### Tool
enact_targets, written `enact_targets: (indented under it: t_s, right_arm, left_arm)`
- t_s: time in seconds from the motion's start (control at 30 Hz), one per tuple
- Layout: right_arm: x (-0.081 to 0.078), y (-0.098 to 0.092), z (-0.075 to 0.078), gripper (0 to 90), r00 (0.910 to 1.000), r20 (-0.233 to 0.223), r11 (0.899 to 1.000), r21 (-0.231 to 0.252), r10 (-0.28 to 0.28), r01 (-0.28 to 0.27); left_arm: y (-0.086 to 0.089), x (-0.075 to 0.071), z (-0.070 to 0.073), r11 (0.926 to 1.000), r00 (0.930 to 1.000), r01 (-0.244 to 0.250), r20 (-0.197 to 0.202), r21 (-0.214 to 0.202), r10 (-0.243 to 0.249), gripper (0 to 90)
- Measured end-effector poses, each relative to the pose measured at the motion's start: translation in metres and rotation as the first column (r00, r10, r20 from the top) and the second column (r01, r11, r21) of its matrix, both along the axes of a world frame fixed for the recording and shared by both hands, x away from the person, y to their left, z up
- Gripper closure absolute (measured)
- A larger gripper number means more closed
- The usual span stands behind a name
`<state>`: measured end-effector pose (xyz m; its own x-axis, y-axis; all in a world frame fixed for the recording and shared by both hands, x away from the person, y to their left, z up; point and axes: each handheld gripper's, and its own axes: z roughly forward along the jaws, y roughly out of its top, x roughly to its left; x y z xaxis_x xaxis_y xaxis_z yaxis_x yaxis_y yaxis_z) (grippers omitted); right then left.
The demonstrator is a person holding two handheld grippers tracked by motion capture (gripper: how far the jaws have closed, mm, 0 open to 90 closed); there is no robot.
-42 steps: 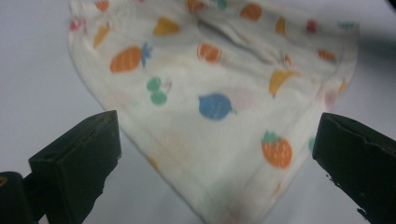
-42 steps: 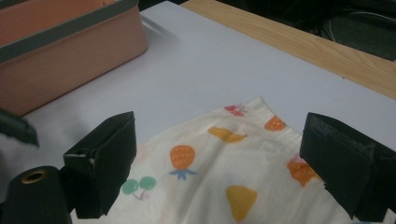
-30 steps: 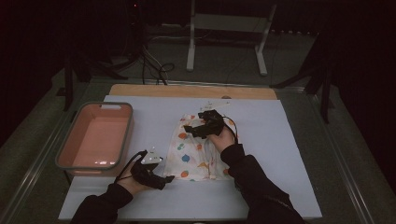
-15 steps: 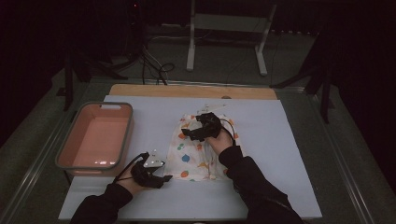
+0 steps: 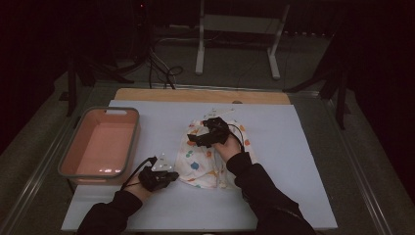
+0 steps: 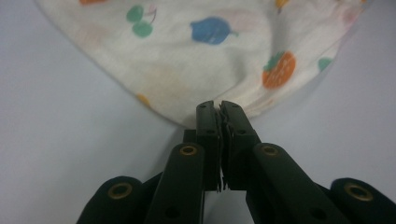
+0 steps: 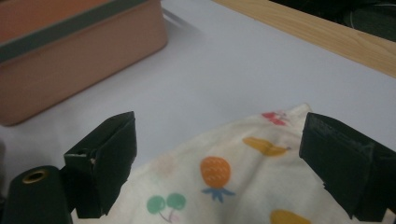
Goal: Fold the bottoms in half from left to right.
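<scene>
One fruit-print cloth (image 5: 205, 156) lies mid-counter beside one pink bin (image 5: 100, 142); no writing is legible. The left claw (image 6: 219, 114) has just closed, clamped on the cloth's near edge. The right claw (image 7: 219, 163) stands apart over its far end

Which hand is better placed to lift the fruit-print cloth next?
Left: the left gripper has just closed on the edge of the cloth. The right gripper hangs open above it.
</scene>
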<state>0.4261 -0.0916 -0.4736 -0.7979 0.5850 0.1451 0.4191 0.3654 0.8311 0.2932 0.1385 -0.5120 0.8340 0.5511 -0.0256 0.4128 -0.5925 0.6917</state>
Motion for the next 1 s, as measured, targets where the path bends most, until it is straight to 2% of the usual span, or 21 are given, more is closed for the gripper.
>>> enact_targets:
  t_s: [0.1,0.17,0.27,0.37,0.47,0.5,0.57,0.63,0.73,0.8,0.83,0.87,0.9,0.93,1.0]
  right_arm:
    - [0.000,0.003,0.000,11.2,0.9999,-0.005,1.000,0.006,-0.012,0.012]
    - [0.001,0.005,-0.001,11.2,0.9998,-0.013,1.000,0.004,-0.018,0.018]
    - [0.002,0.009,-0.002,11.1,0.9990,-0.015,0.999,-0.006,-0.042,0.042]
    - [0.004,0.011,-0.003,11.0,0.9972,-0.019,0.997,-0.005,-0.072,0.072]
    - [0.009,0.015,-0.005,11.1,0.9920,-0.019,0.992,-0.031,-0.125,0.125]
    - [0.011,0.017,-0.005,11.1,0.9885,-0.022,0.988,-0.033,-0.149,0.149]
    - [0.015,0.021,-0.005,11.2,0.9827,-0.043,0.984,-0.025,-0.180,0.179]
    - [0.018,0.023,-0.006,11.1,0.9785,-0.060,0.980,-0.016,-0.197,0.197]
    - [0.024,0.028,-0.007,11.7,0.9719,-0.080,0.975,-0.022,-0.221,0.220]
    - [0.027,0.032,-0.008,15.5,0.9677,-0.074,0.970,-0.047,-0.241,0.238]
    - [0.028,0.036,-0.010,22.1,0.9626,-0.094,0.967,-0.054,-0.254,0.250]
    - [0.028,0.036,-0.010,22.1,0.9626,-0.094,0.967,-0.054,-0.254,0.250]
    - [0.029,0.038,-0.011,26.1,0.9606,-0.098,0.965,-0.063,-0.260,0.255]
    - [0.029,0.044,-0.015,34.4,0.9532,-0.098,0.956,-0.095,-0.286,0.277]
    - [0.031,0.047,-0.019,37.7,0.9463,-0.100,0.948,-0.117,-0.307,0.295]
  left_arm:
    - [-0.001,-0.002,0.011,0.9995,0.9995,0.000,0.033,-0.031,0.001,88.9]
    - [-0.002,-0.003,0.017,0.9996,0.9980,0.001,0.063,-0.029,0.001,89.0]
    - [-0.003,-0.004,0.021,0.9997,0.9969,0.008,0.078,-0.025,-0.006,89.3]
    - [-0.003,-0.004,0.020,0.9995,0.9972,0.011,0.075,-0.030,-0.009,89.3]
    - [-0.001,-0.005,0.021,0.9977,0.9977,0.018,0.066,-0.066,-0.014,89.3]
    - [-0.001,-0.006,0.022,0.9979,0.9965,0.021,0.082,-0.061,-0.016,89.3]
    - [-0.001,-0.006,0.024,0.9971,0.9960,0.027,0.087,-0.071,-0.020,89.4]
    - [-0.002,-0.007,0.027,0.9966,0.9944,0.021,0.105,-0.079,-0.013,89.3]
    - [-0.003,-0.008,0.029,0.9963,0.9939,0.024,0.109,-0.083,-0.015,89.3]
    - [-0.002,-0.008,0.029,0.9963,0.9933,0.021,0.115,-0.083,-0.011,89.3]
    - [-0.002,-0.008,0.029,0.9962,0.9937,0.023,0.111,-0.084,-0.014,89.3]
    - [-0.002,-0.008,0.029,0.9962,0.9937,0.023,0.111,-0.084,-0.014,89.3]
    - [-0.002,-0.008,0.029,0.9962,0.9932,0.021,0.116,-0.084,-0.011,89.3]
    - [-0.002,-0.008,0.029,0.9962,0.9933,0.023,0.115,-0.084,-0.013,89.3]
    - [-0.002,-0.009,0.030,0.9957,0.9930,0.027,0.117,-0.089,-0.016,89.3]
